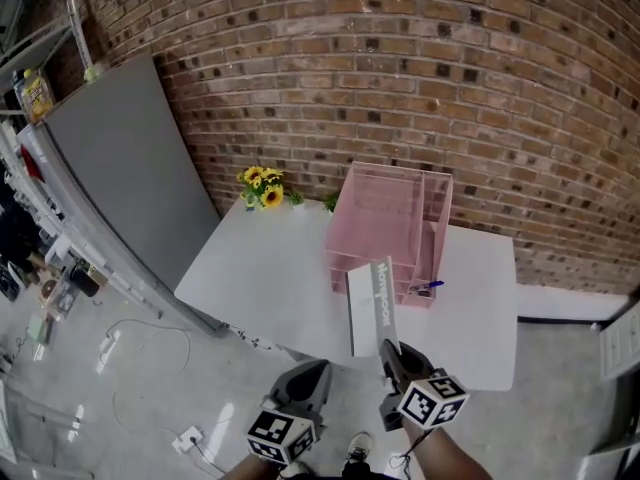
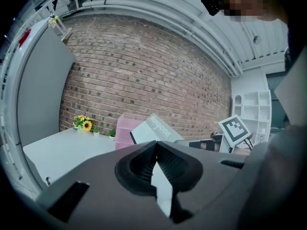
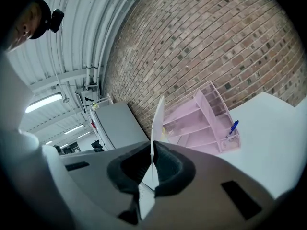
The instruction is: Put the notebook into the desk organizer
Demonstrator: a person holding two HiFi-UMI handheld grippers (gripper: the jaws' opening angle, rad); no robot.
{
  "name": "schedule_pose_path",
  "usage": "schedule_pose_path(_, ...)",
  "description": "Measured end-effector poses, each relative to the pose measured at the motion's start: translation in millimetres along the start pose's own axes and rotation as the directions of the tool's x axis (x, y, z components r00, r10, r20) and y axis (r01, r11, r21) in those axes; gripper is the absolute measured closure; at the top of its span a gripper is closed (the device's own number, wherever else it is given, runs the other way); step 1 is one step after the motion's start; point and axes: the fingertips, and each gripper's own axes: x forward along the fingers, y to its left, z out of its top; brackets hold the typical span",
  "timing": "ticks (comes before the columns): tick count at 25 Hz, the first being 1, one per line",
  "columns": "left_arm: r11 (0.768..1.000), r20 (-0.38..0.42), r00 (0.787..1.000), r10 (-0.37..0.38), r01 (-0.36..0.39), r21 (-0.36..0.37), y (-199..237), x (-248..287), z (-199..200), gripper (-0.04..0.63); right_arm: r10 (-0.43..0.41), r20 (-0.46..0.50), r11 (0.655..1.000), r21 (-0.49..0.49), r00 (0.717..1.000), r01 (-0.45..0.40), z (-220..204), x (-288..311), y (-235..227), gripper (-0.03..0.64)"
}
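Right tongs [image 1: 390, 350] clamped on the near edge of the notebook [image 1: 368, 306], at the near side of the pink desk organizer [image 1: 385, 213]. Left tongs [image 1: 312, 372] together, empty. Level it and lead with the far edge.

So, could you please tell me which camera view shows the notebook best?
The head view: the notebook shows most of its cover, gripped by the right tongs. The left gripper view shows it slanted and partly hidden; the right gripper view, only its edge.
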Motion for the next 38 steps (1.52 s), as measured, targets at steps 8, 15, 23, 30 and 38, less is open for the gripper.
schedule_pose_path(8, 1.000, -0.016, 1.000, -0.009, 0.009, 0.020, -26.5, 31.0, 1.2, 0.591, 0.026, -0.014, 0.999, 0.045, 1.000, -0.026, 1.2, -5.3, -25.3, 0.604)
schedule_pose_path(15, 0.999, -0.027, 0.999, -0.039, 0.040, 0.035, -39.9, 53.4, 6.3, 0.591, 0.018, -0.014, 0.997, 0.073, 1.000, -0.017, 2.2, -9.4, -41.3, 0.604)
schedule_pose_path(23, 0.995, -0.031, 0.996, -0.088, 0.089, 0.035, -44.6, 70.1, 2.5, 0.591, -0.009, -0.020, 0.995, 0.104, 1.000, 0.011, -4.9, -13.1, -52.6, 0.604)
schedule_pose_path(30, 0.992, -0.040, 0.991, -0.129, 0.130, 0.010, -29.0, 70.6, -2.2, 0.591, -0.025, 0.000, 0.981, 0.195, 1.000, 0.024, -11.0, -3.7, -47.3, 0.604)
schedule_pose_path(38, 0.983, -0.042, 0.982, -0.184, 0.184, 0.001, 7.4, 70.3, 5.6, 0.591, -0.003, 0.044, 0.925, 0.379, 0.999, -0.014, -28.4, 26.6, -29.0, 0.604)
